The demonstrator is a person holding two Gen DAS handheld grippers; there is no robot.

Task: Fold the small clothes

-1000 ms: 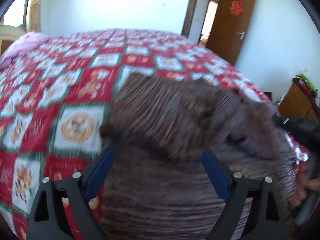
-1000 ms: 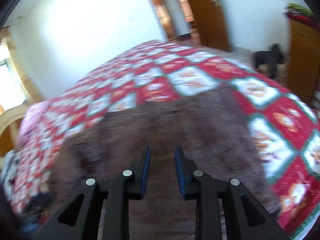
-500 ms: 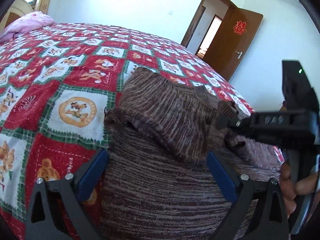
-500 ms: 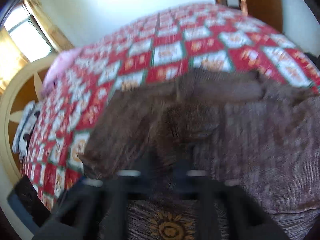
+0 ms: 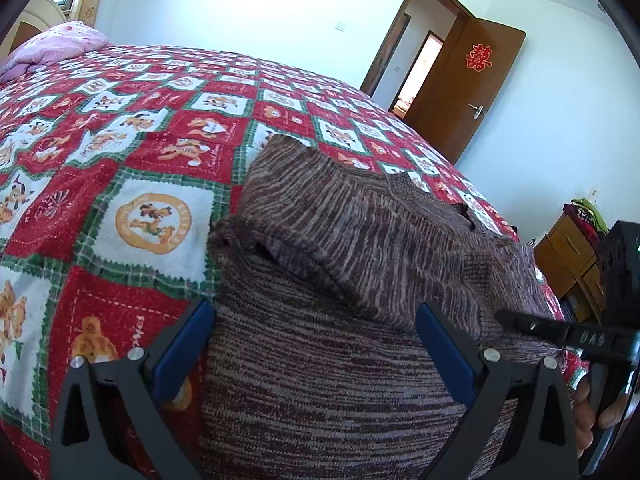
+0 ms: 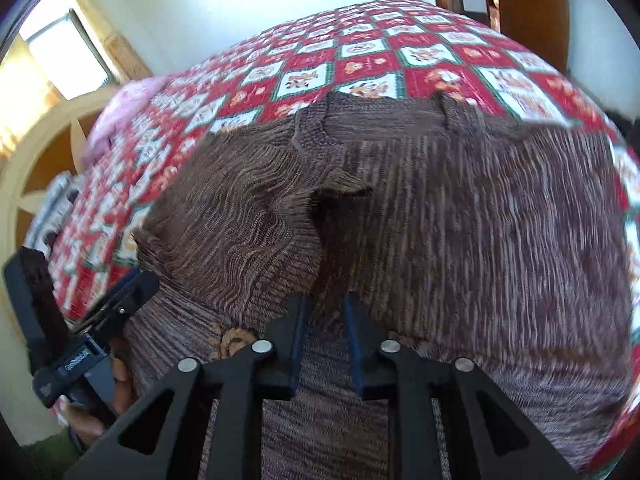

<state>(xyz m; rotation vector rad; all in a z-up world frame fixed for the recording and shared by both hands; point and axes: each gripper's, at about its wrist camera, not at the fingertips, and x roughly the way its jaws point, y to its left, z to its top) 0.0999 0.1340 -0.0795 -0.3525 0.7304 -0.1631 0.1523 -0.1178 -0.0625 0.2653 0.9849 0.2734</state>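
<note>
Where door point(image 5: 470, 92) stands open: red paper character point(image 5: 478, 58); tool lettering unreadable.

The sweater point(image 5: 340, 264) is a chunky ribbed knit, brown and fuzzy, totally matt. The bedspread point(image 5: 132, 152) looks like soft printed terry-ish cloth, no shine. Left gripper point(image 5: 316, 344) is matt black plastic with blue pads point(image 5: 184, 344) and little shiny metal screws; right gripper point(image 6: 326, 344) is the same. Door point(image 5: 464, 88) is smooth, slightly glossy brown wood.
</note>
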